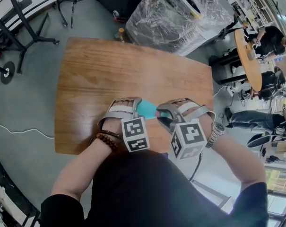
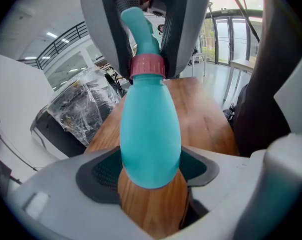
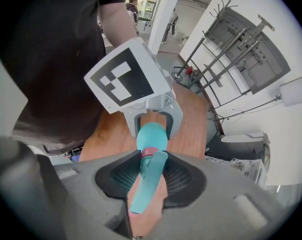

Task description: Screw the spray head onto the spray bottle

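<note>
While the teal spray bottle (image 1: 146, 109) was held roughly level over the near part of the wooden table (image 1: 109, 65), it was gripped from both ends.

- Left gripper (image 1: 139, 109): jaws were clamped on the rounded body of the bottle (image 2: 150, 134), with the ribbed pads (image 2: 98, 171) pressed on either side near its base.
- Right gripper (image 1: 165, 113): jaws were closed on the spray head (image 3: 148, 181), with the teal nozzle stem lodged between the pads (image 3: 183, 176).
- A pink collar (image 2: 147, 66) was seen at the neck, between head and body. The head (image 2: 141, 29) was seated on it. How far it was threaded could not be told.
- Both grippers were pointed at each other, with the bottle spanning the gap.
- Markings: the only print made out was the black-and-white square code on the left cube (image 1: 135, 134) and the right cube (image 1: 188, 139). The same kind of code was seen on the left cube in the right gripper view (image 3: 126, 76). The bottle surface was seen as plain teal.
- A bead bracelet (image 1: 106, 140) was worn on the left wrist and a metal watch (image 1: 216, 132) on the right.
- A load wrapped in clear film (image 1: 180, 13) was parked beyond the far table edge.
</note>
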`<state>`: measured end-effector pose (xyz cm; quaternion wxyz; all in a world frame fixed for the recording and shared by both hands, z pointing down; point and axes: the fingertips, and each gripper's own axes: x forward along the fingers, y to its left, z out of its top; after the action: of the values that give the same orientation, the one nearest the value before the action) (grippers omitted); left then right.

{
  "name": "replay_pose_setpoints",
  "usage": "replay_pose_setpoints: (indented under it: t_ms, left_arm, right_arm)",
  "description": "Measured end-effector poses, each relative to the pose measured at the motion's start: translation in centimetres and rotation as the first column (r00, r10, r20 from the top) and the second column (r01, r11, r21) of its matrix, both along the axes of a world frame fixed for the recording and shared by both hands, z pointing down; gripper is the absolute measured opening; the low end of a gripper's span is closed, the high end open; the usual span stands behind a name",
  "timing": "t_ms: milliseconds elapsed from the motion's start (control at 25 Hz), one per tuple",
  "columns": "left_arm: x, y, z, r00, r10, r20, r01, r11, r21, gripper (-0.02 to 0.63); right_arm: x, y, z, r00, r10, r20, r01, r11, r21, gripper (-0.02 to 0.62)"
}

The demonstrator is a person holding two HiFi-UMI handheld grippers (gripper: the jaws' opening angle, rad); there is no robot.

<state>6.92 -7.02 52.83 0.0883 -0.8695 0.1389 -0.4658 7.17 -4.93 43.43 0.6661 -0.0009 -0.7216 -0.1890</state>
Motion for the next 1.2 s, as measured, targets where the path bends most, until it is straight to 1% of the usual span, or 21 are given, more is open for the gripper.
replay_pose_setpoints:
  t_ms: [120, 280, 360, 400, 440, 480, 520, 560, 600, 640, 680, 720, 760, 800, 840, 880, 920, 1040, 1160, 1200]
  left_arm:
    - [0.2, 0.3, 0.3, 1.000, -0.010, 0.011, 0.010, 1.000, -0.015, 0.377]
    - [0.5, 0.9, 0.5, 1.000, -0.003, 0.008, 0.004, 0.998, -0.063, 0.377]
    - [0.5, 0.9, 0.5, 1.000, 0.005, 0.013, -0.004, 0.999, -0.054, 0.377]
    - [0.5, 0.9, 0.5, 1.000, 0.007, 0.017, -0.007, 0.999, -0.041, 0.376]
    - [0.4, 0.8, 0.5, 1.000, 0.008, 0.022, -0.008, 1.000, -0.026, 0.376]
    - [0.4, 0.8, 0.5, 1.000, 0.007, 0.027, -0.007, 1.000, -0.010, 0.376]
    - [0.4, 0.7, 0.5, 0.999, 0.004, 0.032, -0.004, 1.000, 0.008, 0.376]
    - [0.4, 0.6, 0.4, 0.999, 0.000, 0.037, -0.001, 1.000, 0.029, 0.376]
    - [0.4, 0.5, 0.3, 0.999, -0.003, 0.044, 0.001, 0.999, 0.051, 0.376]
    - [0.3, 0.3, 0.3, 0.999, -0.004, 0.052, 0.001, 0.997, 0.071, 0.376]
    - [0.3, 0.2, 0.3, 0.998, -0.004, 0.059, -0.001, 0.996, 0.086, 0.376]
    - [0.2, 0.2, 0.4, 0.998, -0.004, 0.064, -0.003, 0.995, 0.095, 0.376]
    - [0.1, 0.2, 0.5, 0.998, -0.004, 0.066, -0.003, 0.995, 0.097, 0.375]
    - [0.1, 0.3, 0.5, 0.998, -0.004, 0.063, -0.001, 0.996, 0.093, 0.374]
    - [0.1, 0.4, 0.6, 0.998, -0.004, 0.057, -0.001, 0.996, 0.086, 0.376]
    - [0.3, 0.6, 0.6, 0.999, -0.001, 0.051, -0.003, 0.997, 0.078, 0.376]
    - [0.4, 0.8, 0.6, 0.999, 0.003, 0.043, -0.006, 0.998, 0.069, 0.376]
    - [0.9, 1.1, 0.3, 1.000, 0.004, 0.001, -0.005, 0.999, 0.040, 0.376]
    - [1.4, 1.3, 0.3, 0.999, 0.000, -0.041, 0.000, 1.000, 0.001, 0.377]
    - [1.4, 1.4, 0.3, 0.999, -0.002, -0.053, 0.001, 1.000, -0.013, 0.376]
  right_arm:
    - [0.4, 0.1, 0.4, 0.999, -0.008, -0.046, 0.009, 1.000, 0.023, 0.121]
    - [0.6, 0.4, 0.6, 0.990, -0.082, -0.113, 0.092, 0.993, 0.080, 0.121]
    - [0.7, 0.7, 0.9, 0.987, -0.093, -0.129, 0.104, 0.991, 0.083, 0.121]
    - [0.7, 0.8, 1.0, 0.991, -0.065, -0.119, 0.073, 0.995, 0.065, 0.121]
    - [0.8, 0.8, 1.0, 0.996, -0.006, -0.091, 0.009, 1.000, 0.030, 0.121]
    - [0.7, 0.8, 1.1, 0.995, 0.087, -0.050, -0.089, 0.996, -0.025, 0.121]
    - [0.7, 0.7, 1.1, 0.977, 0.212, -0.006, -0.212, 0.972, -0.100, 0.121]
    - [0.9, 0.5, 1.1, 0.934, 0.357, 0.027, -0.346, 0.919, -0.187, 0.121]
    - [1.1, 0.2, 1.1, 0.861, 0.507, 0.041, -0.478, 0.834, -0.277, 0.121]
    - [1.5, -0.1, 1.2, 0.759, 0.650, 0.035, -0.596, 0.716, -0.364, 0.121]
    - [1.7, -0.4, 1.3, 0.632, 0.775, 0.010, -0.689, 0.567, -0.451, 0.121]
    - [1.9, -0.6, 1.4, 0.487, 0.873, -0.032, -0.745, 0.396, -0.537, 0.121]
    - [2.0, -0.7, 1.5, 0.342, 0.936, -0.083, -0.758, 0.222, -0.614, 0.123]
    - [2.0, -0.7, 1.5, 0.221, 0.966, -0.131, -0.737, 0.077, -0.672, 0.123]
    - [2.1, -0.8, 1.5, 0.145, 0.976, -0.161, -0.707, -0.012, -0.708, 0.124]
    - [2.1, -0.8, 1.5, 0.112, 0.980, -0.166, -0.687, -0.044, -0.725, 0.126]
    - [2.0, -0.7, 1.5, 0.110, 0.982, -0.154, -0.683, -0.038, -0.730, 0.132]
    - [1.7, -0.7, 1.3, 0.157, 0.982, -0.101, -0.692, 0.037, -0.721, 0.175]
    - [1.6, -0.9, 0.8, 0.180, 0.982, -0.060, -0.686, 0.081, -0.723, 0.207]
    - [1.6, -1.0, 0.5, 0.190, 0.981, -0.041, -0.682, 0.102, -0.724, 0.210]
